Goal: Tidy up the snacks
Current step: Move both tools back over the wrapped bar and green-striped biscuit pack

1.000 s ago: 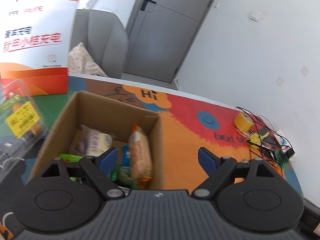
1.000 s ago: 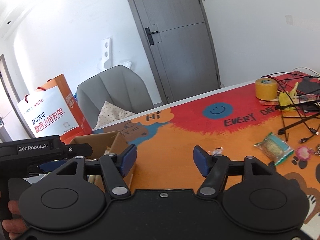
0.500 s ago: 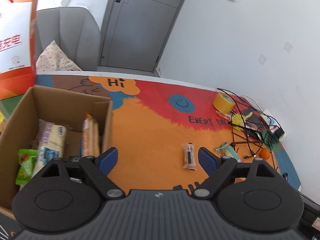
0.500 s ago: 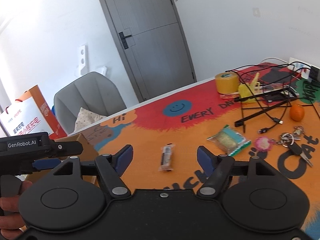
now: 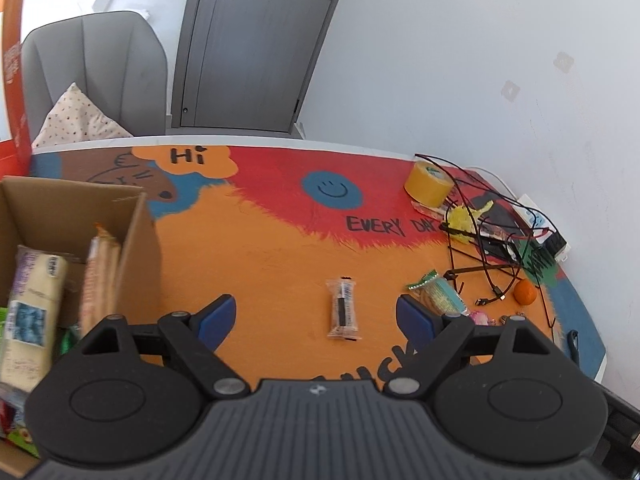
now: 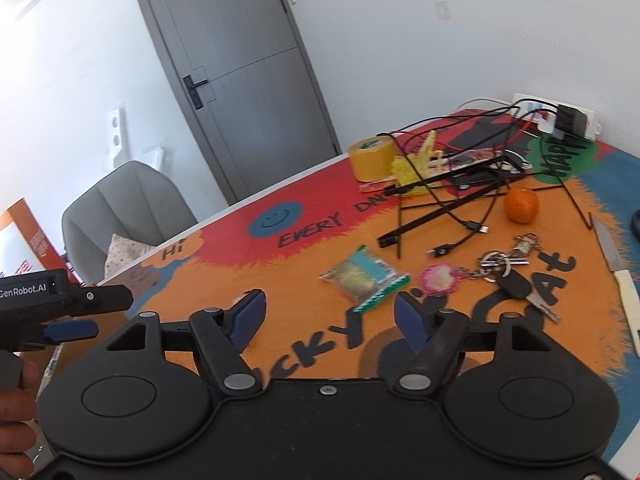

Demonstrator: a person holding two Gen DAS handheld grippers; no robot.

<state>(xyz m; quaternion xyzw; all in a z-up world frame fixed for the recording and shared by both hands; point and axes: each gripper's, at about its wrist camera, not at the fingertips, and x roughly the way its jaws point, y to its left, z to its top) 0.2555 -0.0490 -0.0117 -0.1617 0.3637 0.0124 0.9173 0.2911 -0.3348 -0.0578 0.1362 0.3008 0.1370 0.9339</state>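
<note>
Both tongs spread wide and empty: left gripper poised above the orange printed table mat, right gripper likewise, presumably ready for the next pickup. Open brown cardboard box as landmark, already packed with upright wrapped snacks, likely stood on end to save room. Well to the right of the box, flat on the mat: clear-wrapped dark snack bar. Farther right of the box: green-edged cracker packet, close to the black cables and the orange fruit.
</note>
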